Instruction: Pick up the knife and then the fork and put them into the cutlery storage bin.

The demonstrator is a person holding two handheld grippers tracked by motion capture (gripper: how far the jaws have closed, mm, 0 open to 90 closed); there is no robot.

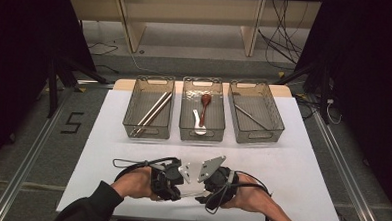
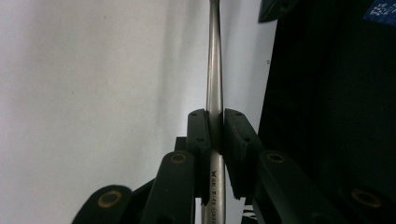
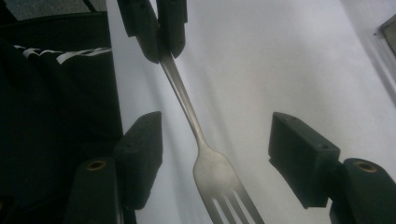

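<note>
A metal fork [image 2: 215, 70] is clamped by its handle between the pads of my left gripper [image 2: 215, 126], which is shut on it. In the right gripper view the fork [image 3: 219, 177] runs down from the left gripper [image 3: 161, 32] at the top. Its neck and tines lie between the jaws of my right gripper [image 3: 217, 140]. Those jaws stand open, with clear gaps on both sides of the fork. In the high view the left gripper [image 1: 179, 186] and right gripper [image 1: 204, 190] face each other near the table's front edge, with the fork [image 1: 192, 193] bridging them above the white table [image 1: 291, 169].
Three grey mesh bins stand in a row at the back of the table. The left bin [image 1: 134, 105] holds long metal sticks, the middle bin [image 1: 187, 115] a wooden spoon [image 1: 204, 107] and a pale spoon, and the right bin [image 1: 274, 114] a thin metal utensil.
</note>
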